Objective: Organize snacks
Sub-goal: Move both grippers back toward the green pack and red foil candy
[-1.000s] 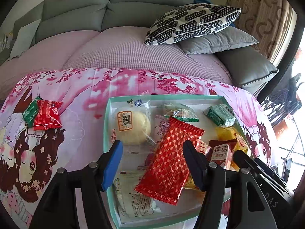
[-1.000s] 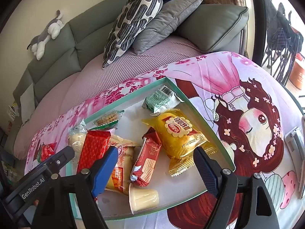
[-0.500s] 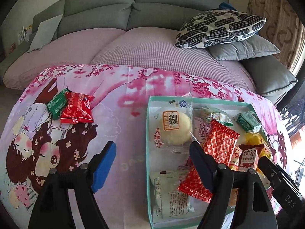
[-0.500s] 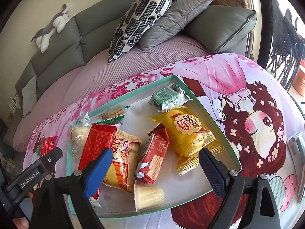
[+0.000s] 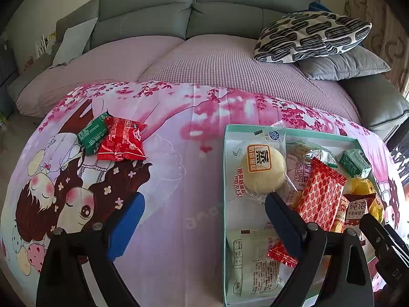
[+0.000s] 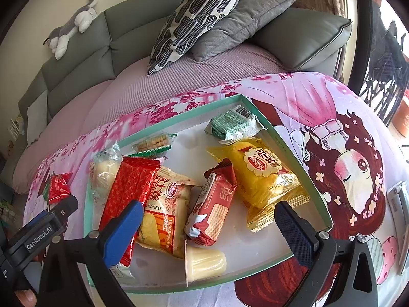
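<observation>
A teal-rimmed tray (image 5: 225, 168) (image 6: 301, 158) on the pink cartoon cloth holds several snacks: a round bun pack (image 5: 260, 168), a red patterned wafer pack (image 5: 320, 197) (image 6: 127, 192), a yellow cake pack (image 6: 260, 174), a red biscuit pack (image 6: 212, 209), a jelly cup (image 6: 204, 261). A red packet (image 5: 121, 139) (image 6: 58, 186) and a green packet (image 5: 92, 133) lie on the cloth left of the tray. My left gripper (image 5: 204, 220) is open and empty over the tray's left edge. My right gripper (image 6: 208, 222) is open and empty above the tray's near side.
A grey sofa with a purple cover (image 5: 204, 58) stands behind the table. A patterned pillow (image 5: 311, 35) (image 6: 194, 18) and a grey pillow (image 6: 242, 20) lie at the right. A plush toy (image 6: 69, 30) sits on the sofa back. A metal object (image 6: 398, 204) lies at the right edge.
My left gripper has moved left, from over the tray's middle to its left edge, and the two loose packets came closer to centre. My right gripper has drifted slightly; both stay open.
</observation>
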The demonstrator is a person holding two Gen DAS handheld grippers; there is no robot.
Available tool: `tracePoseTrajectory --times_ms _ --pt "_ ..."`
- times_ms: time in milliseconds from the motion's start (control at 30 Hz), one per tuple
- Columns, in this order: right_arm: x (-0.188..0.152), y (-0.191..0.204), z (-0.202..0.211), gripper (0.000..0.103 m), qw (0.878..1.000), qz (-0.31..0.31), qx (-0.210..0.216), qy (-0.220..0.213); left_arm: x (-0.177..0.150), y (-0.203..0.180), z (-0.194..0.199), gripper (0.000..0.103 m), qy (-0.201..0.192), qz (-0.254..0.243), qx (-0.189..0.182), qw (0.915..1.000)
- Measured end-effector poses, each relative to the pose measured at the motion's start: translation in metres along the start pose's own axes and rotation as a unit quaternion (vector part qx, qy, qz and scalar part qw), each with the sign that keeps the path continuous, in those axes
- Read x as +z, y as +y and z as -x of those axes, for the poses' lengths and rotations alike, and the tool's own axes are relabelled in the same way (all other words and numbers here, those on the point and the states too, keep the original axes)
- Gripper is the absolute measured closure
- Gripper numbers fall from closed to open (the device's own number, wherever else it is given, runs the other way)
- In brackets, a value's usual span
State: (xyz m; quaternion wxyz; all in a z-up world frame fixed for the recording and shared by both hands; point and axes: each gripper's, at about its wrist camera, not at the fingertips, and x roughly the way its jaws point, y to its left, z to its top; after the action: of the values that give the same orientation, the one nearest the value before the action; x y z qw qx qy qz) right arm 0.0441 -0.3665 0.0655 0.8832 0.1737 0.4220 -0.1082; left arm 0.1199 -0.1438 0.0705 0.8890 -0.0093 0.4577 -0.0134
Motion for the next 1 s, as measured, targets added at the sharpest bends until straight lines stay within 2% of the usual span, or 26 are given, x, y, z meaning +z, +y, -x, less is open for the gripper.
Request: tracePoseTrajectory --times_ms 300,500,733,867,1000 --pt "-0.001 0.01 -0.001 0.0 1.0 0.01 -0.014 0.002 -0.004 -0.005 -0.002 0.007 0.012 -0.015 -0.018 0.9997" --pt "0.0 0.022 0.008 0.0 1.0 0.017 -0.008 -0.014 0.001 0.016 0.005 0.007 0.005 0.001 -0.018 0.9998" --pt "-0.001 0.064 0.018 0.0 0.998 0.037 0.034 -0.038 0.012 0.088 0.023 0.007 -0.02 0.067 0.018 0.9974" --pt "-0.006 0.105 0.019 0.0 0.994 0.064 0.071 -0.043 0.015 0.139 0.026 0.007 -0.022 0.105 0.051 0.993" --pt "-0.013 0.148 0.013 0.0 0.991 0.098 0.085 -0.037 0.015 0.185 0.02 0.007 -0.012 0.139 0.064 0.9881"
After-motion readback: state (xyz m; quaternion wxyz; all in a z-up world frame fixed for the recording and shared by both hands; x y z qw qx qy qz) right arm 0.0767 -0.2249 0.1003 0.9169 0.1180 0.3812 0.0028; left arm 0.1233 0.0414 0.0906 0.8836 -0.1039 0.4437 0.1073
